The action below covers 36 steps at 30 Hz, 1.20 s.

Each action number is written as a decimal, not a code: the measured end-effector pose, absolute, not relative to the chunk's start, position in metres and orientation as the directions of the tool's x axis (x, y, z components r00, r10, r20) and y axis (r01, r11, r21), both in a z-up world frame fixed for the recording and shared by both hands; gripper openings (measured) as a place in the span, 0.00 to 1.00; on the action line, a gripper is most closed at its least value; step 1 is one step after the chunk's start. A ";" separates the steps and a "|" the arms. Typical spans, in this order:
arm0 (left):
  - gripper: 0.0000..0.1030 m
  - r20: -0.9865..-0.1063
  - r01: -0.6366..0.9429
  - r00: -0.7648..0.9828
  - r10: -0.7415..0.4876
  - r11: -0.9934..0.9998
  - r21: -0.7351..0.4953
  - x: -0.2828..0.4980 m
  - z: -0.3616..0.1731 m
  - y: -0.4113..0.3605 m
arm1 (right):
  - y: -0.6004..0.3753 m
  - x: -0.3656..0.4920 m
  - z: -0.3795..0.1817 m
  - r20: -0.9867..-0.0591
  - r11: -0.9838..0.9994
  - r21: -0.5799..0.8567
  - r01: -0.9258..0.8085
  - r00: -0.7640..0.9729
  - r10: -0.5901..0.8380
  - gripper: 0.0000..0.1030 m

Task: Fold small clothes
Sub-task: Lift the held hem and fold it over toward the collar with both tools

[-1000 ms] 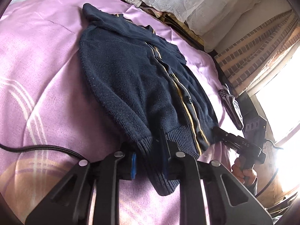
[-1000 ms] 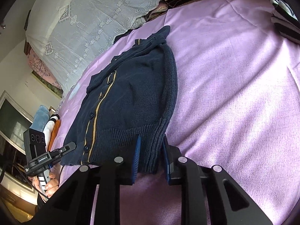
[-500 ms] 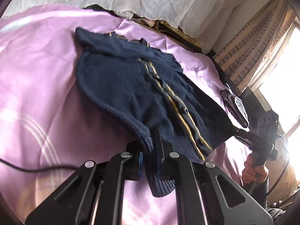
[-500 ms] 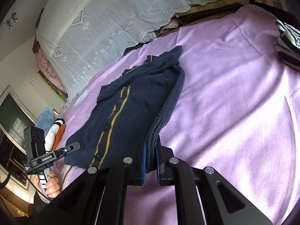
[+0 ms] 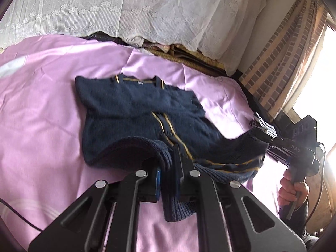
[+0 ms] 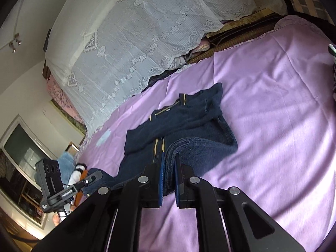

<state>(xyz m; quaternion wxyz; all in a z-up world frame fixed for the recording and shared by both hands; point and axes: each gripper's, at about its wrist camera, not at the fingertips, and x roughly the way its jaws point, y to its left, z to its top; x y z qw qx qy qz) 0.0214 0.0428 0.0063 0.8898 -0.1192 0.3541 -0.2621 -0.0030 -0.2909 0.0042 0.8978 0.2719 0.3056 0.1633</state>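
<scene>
I keep both the left gripper (image 5: 169, 176) and right gripper (image 6: 169, 180) clamped on the cardigan (image 5: 130, 113) hem corners — soft, floppy knit.

cardigan (image 5: 130, 113) is navy knit with mustard-yellow stripes down the front and at the collar; sheet (image 5: 42, 109) is plain lilac; curtain (image 6: 130, 42) is white lace with little flowers; grippers are black, left gripper (image 5: 168, 180) showing a blue pad
</scene>
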 end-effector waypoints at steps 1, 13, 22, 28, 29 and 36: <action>0.08 -0.564 0.380 0.619 -0.546 0.837 -0.393 0.026 0.010 0.043 | -0.292 0.003 0.006 -0.456 0.794 0.596 -0.124 0.762 0.461 0.08; 0.08 -0.531 0.341 0.670 -0.519 0.851 -0.400 0.088 0.034 0.048 | -0.281 0.079 0.031 -0.428 0.786 0.607 -0.112 0.788 0.443 0.08; 0.08 -0.522 0.312 0.696 -0.493 0.862 -0.399 0.139 0.044 0.051 | -0.270 0.132 0.041 -0.414 0.806 0.581 -0.109 0.814 0.408 0.08; 0.08 -0.538 0.271 0.706 -0.461 0.877 -0.397 0.176 0.036 0.052 | -0.273 0.179 0.034 -0.417 0.800 0.594 -0.082 0.819 0.394 0.08; 0.08 -0.542 0.263 0.706 -0.456 0.880 -0.397 0.182 0.034 0.052 | -0.274 0.186 0.032 -0.421 0.798 0.598 -0.075 0.818 0.392 0.08; 0.08 -0.591 0.200 0.694 -0.412 0.898 -0.391 0.228 0.007 0.051 | -0.275 0.252 0.003 -0.475 0.788 0.616 -0.021 0.788 0.392 0.08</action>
